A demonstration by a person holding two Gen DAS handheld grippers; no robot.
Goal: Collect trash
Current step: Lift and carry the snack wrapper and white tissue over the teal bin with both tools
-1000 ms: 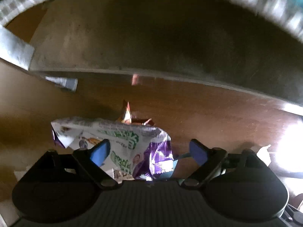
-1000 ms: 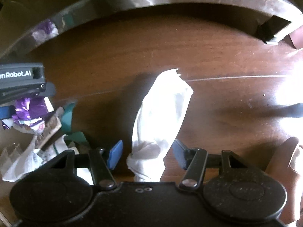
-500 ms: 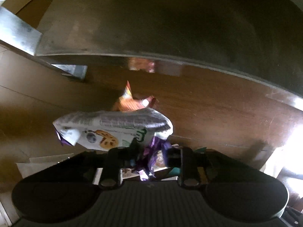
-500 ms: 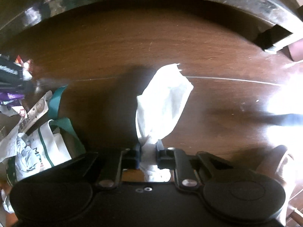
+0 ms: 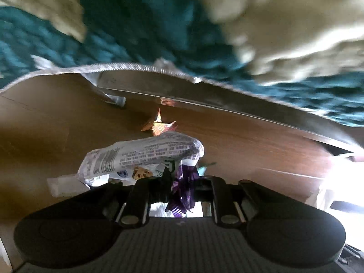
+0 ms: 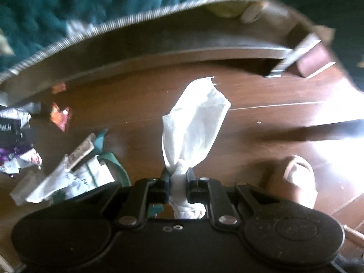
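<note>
My left gripper is shut on a white and purple snack wrapper and holds it above the brown wooden table. An orange wrapper lies on the table beyond it. My right gripper is shut on a white crumpled tissue that sticks up ahead of the fingers. In the right wrist view, more trash lies at the left: an orange wrapper, a white and green paper bag, and the held purple wrapper.
The table has a raised metal rim with a ribbed edge, also in the right wrist view. A teal and beige rug lies beyond it. A brown block sits at the rim. A person's foot is at the right.
Both grippers closed, the left on the snack wrapper and the right on the tissue. Both have since lifted, so the rug beyond the rim has come into view.
</note>
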